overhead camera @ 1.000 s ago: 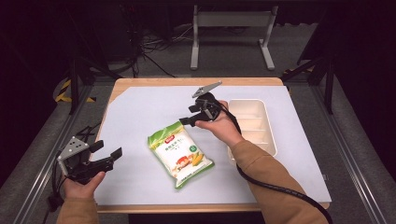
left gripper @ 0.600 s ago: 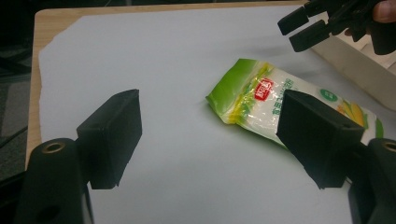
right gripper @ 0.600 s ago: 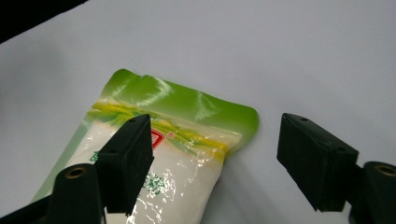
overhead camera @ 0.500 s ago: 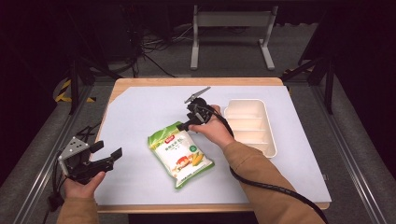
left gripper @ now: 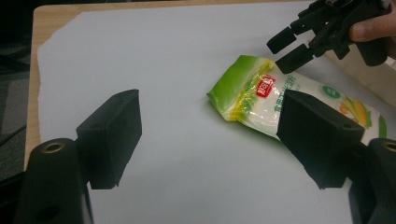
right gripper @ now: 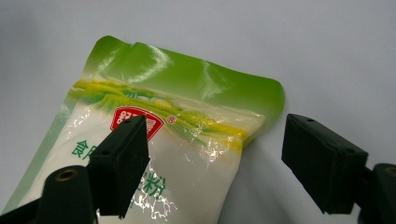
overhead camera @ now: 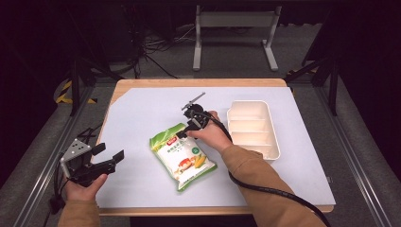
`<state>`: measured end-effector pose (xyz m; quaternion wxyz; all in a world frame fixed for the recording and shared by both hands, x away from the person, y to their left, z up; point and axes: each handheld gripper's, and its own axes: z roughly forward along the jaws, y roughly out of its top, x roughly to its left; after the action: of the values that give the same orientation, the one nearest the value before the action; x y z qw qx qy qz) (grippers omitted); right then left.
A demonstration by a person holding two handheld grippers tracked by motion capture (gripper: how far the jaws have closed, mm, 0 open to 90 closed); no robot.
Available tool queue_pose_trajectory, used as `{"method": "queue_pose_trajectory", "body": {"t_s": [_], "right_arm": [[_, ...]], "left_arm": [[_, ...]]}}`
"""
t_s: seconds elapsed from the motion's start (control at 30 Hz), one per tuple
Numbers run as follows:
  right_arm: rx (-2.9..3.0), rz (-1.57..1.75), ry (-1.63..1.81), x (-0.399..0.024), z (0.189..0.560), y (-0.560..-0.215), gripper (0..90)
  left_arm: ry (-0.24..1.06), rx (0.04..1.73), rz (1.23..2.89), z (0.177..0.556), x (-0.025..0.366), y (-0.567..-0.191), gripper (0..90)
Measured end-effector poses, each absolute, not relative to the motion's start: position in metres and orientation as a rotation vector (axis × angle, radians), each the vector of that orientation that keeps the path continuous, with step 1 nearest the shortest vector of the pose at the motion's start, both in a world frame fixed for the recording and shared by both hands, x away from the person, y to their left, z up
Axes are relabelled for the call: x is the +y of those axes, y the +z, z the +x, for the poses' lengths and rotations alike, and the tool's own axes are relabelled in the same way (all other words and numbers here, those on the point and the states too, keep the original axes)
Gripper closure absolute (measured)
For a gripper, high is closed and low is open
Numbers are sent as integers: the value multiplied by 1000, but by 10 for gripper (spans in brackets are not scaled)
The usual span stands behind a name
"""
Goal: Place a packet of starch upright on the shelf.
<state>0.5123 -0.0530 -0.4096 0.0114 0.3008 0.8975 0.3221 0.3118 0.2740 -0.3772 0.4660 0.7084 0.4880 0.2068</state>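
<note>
L gripper [overhead camera: 108,160] – mine, parked at table's 8 o'clock, near the edge. Jaws spread wide, nothing between them, seen plainly in the left gripper view. Points toward 2 o'clock, at the pouch, well apart from it.

Pouch [overhead camera: 182,155] – green/white snack bag w/ corn print, lying flat on the white mat [overhead camera: 142,118], approx table centre, sealed green top toward 11 o'clock, bottom toward 5. Not lifted, not creased as far as I can see.

R gripper [overhead camera: 183,132] – mine, over the pouch's top end, tips aimed down toward 7 o'clock. Jaws have just been opening and stand spread now. In the right gripper view the pouch's top corner [right gripper: 261,107] lies between and below them, one jaw over the printed face, other over bare mat. Pads not pressing on the bag.

Tray [overhead camera: 273,142] – cream, 3 compartments, at 3 o'clock of the pouch, apart from it. All compartments bare.

Progress, my read: approach about done, grasp not yet made. Left to do: close on the top edge, lift, likely carry to the tray – destination is a guess.

Count: 1 pouch, 1 tray, 2 grippers, 1 mat.
</note>
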Motion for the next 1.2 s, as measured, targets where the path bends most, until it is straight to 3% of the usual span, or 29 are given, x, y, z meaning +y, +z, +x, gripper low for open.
{"method": "queue_pose_trajectory", "body": {"t_s": [0.57,0.87,1.03,1.2], "right_arm": [[2880,985,919,-41,512,-422,228],[2957,991,860,-37,511,-422,442],[2950,958,860,-40,511,-420,685],[2941,900,854,-39,507,-415,831]], "left_arm": [[500,1204,1749,314,273,-380,222],[502,1201,1763,316,269,-381,221],[499,1202,1765,316,269,-381,220],[501,1205,1759,316,271,-381,221]]}}
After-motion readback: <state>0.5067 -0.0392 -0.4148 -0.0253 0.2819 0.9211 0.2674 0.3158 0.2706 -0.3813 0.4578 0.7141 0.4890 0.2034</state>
